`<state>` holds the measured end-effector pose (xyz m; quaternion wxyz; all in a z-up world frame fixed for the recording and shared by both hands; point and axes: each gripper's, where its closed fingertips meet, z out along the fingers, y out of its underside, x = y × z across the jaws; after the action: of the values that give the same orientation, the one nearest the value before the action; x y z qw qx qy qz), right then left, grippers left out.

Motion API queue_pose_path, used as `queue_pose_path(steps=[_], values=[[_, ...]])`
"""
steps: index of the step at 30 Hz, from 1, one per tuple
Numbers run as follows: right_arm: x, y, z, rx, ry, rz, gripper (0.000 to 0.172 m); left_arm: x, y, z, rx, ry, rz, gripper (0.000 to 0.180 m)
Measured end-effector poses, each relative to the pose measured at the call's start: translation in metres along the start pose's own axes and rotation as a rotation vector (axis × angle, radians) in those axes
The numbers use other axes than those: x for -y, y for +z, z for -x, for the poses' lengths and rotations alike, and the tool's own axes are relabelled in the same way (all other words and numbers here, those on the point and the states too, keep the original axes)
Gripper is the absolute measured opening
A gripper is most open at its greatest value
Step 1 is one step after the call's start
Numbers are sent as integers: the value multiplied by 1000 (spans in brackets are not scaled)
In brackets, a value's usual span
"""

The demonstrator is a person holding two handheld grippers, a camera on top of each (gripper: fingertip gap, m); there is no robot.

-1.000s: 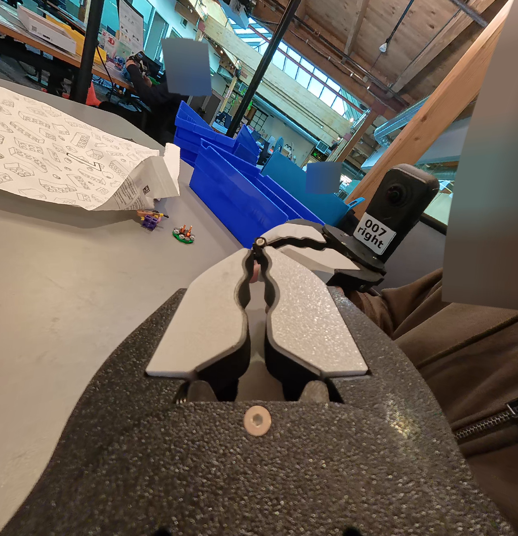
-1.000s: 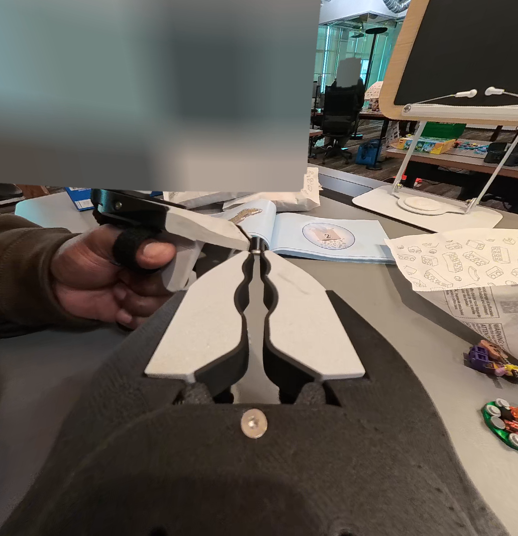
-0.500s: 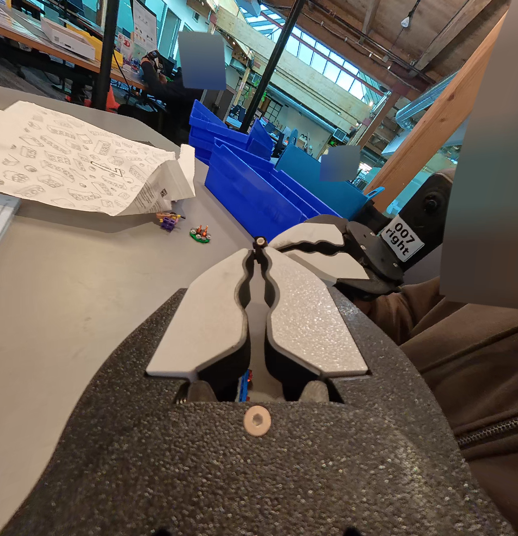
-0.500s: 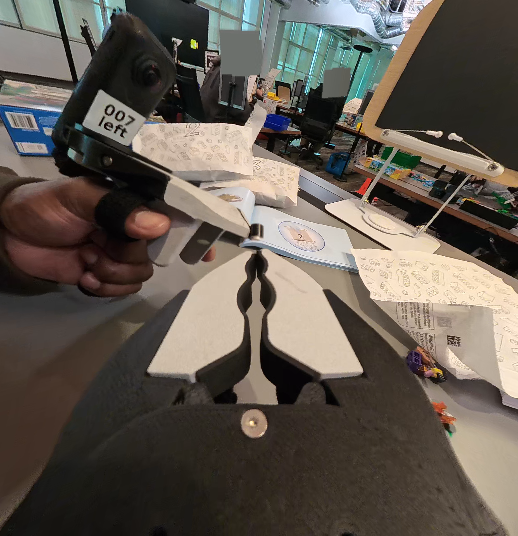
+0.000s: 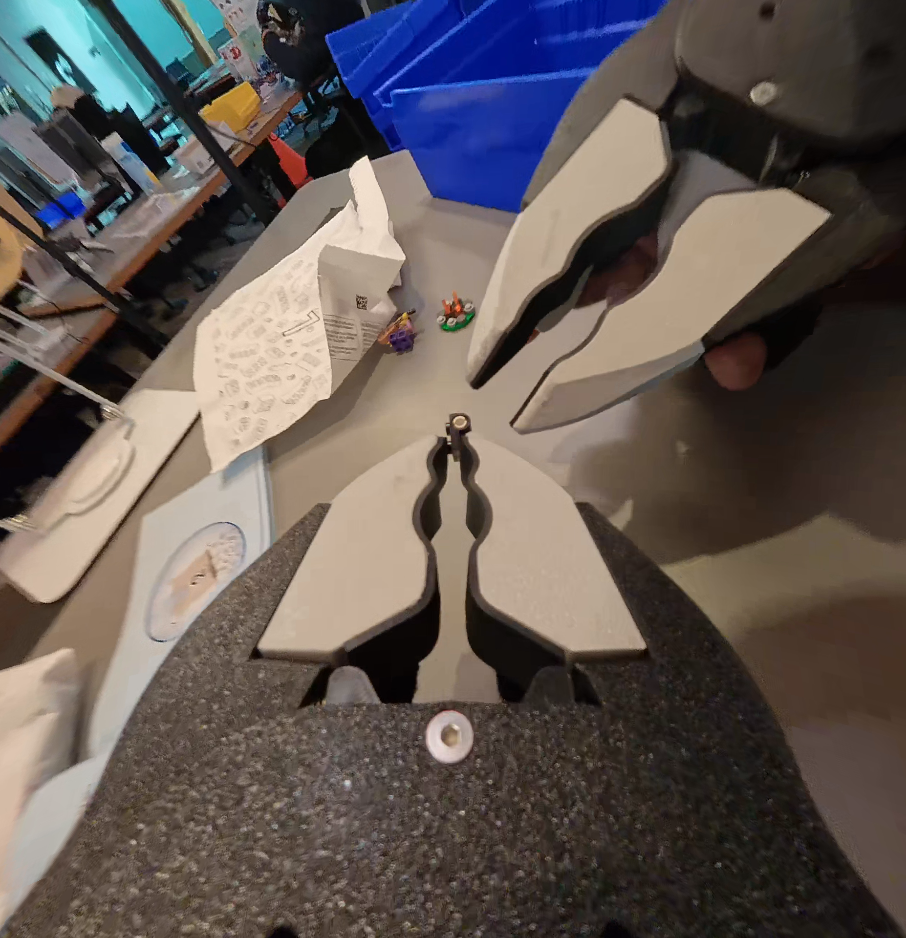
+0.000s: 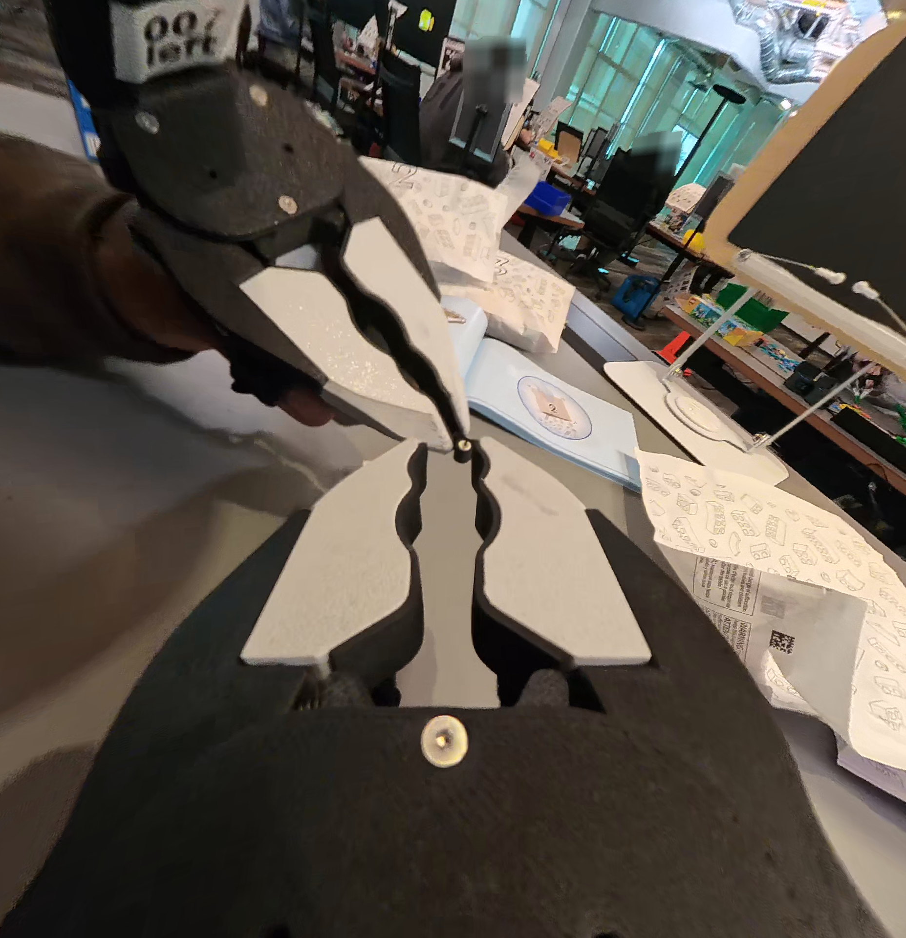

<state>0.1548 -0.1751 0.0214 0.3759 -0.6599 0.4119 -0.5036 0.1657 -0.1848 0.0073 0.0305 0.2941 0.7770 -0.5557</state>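
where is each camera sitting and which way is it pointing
Left wrist view: sits on the left tongs, looking down along them at the grey table, blue bins and right tongs; a fingertip shows.
Right wrist view: sits on the right tongs, facing the open booklet, with the left tongs and a brown sleeve.
Shared: the small black piece in the left tongs, the printed paper bag, the booklet.

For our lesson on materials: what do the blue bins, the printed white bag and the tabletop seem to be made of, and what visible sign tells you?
Blue bins: probably moulded plastic; uniform glossy colour, thin straight walls.
Printed white bag: paper, matte; it creases sharply and its torn top edge stands up.
Tabletop: smooth grey, dull sheen with soft reflections; perhaps laminate or coated board, the look leaves it open.
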Motion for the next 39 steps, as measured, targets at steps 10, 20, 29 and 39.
queue_pose_path(steps=[10,20,29,39], values=[[-14,5,12,14,-134,96,21,-2,-2,-6,64,285,74,4],[-16,6,14,-2,-189,117,20,-2,-2,-8,99,388,106,4],[-19,9,23,0,-275,145,22,-6,0,-16,97,507,133,4],[-25,6,16,10,-228,163,18,-3,0,-14,78,436,95,4]])
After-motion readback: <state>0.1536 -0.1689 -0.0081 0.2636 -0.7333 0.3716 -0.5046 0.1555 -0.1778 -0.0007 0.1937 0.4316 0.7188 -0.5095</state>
